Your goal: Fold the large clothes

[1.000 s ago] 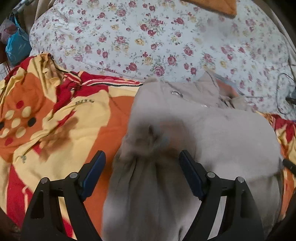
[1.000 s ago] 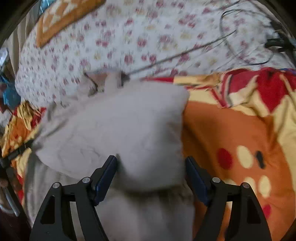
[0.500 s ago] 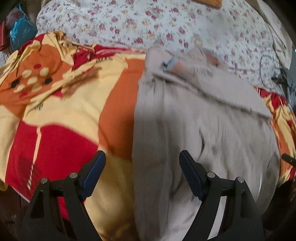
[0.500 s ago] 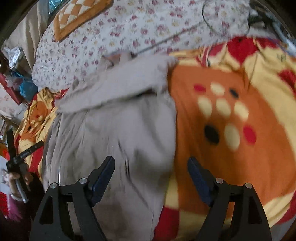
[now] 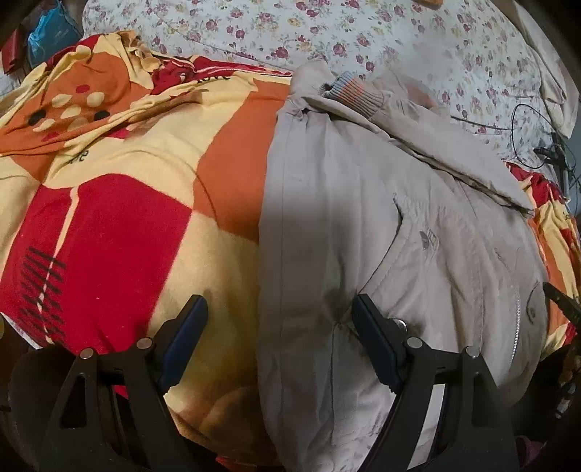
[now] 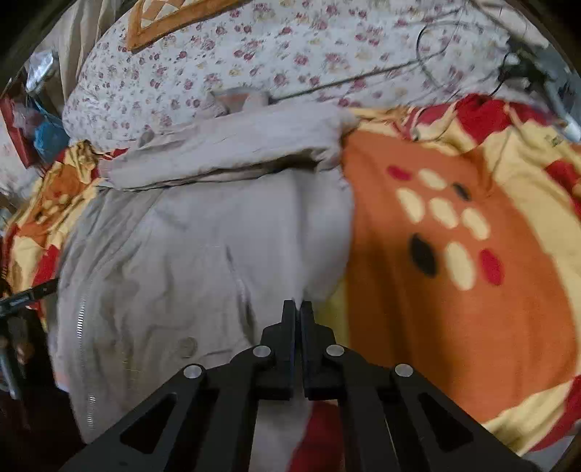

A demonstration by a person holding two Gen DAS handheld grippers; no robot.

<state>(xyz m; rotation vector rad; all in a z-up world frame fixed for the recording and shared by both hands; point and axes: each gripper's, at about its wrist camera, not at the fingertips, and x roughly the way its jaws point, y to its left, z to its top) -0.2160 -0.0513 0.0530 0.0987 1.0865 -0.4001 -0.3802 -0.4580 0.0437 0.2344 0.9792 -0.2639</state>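
A grey-beige jacket point(image 5: 381, 232) lies on a bed, spread over an orange, red and yellow blanket point(image 5: 120, 203). Beyond the blanket lies a white floral quilt point(image 5: 326, 32). The jacket's upper part is folded over its body as a flap running across its width; a striped ribbed cuff point(image 5: 354, 95) shows at the far edge. A zip point(image 6: 84, 319) runs down the jacket's side nearest the left gripper.

The left gripper point(image 5: 279, 345) stands wide apart at the near hem. One finger point(image 5: 185, 337) is over the blanket; the other is over the jacket, and the jacket's edge lies between them. The pads do not press on the fabric; nothing is held.

The right gripper point(image 6: 297, 316) has just been closing and its jaws now stand together. The tips meet at the jacket's near corner, by its edge against the blanket. Whether fabric is pinched between them cannot be told; that view is blurred.

A black cable point(image 6: 366, 74) lies on the quilt.
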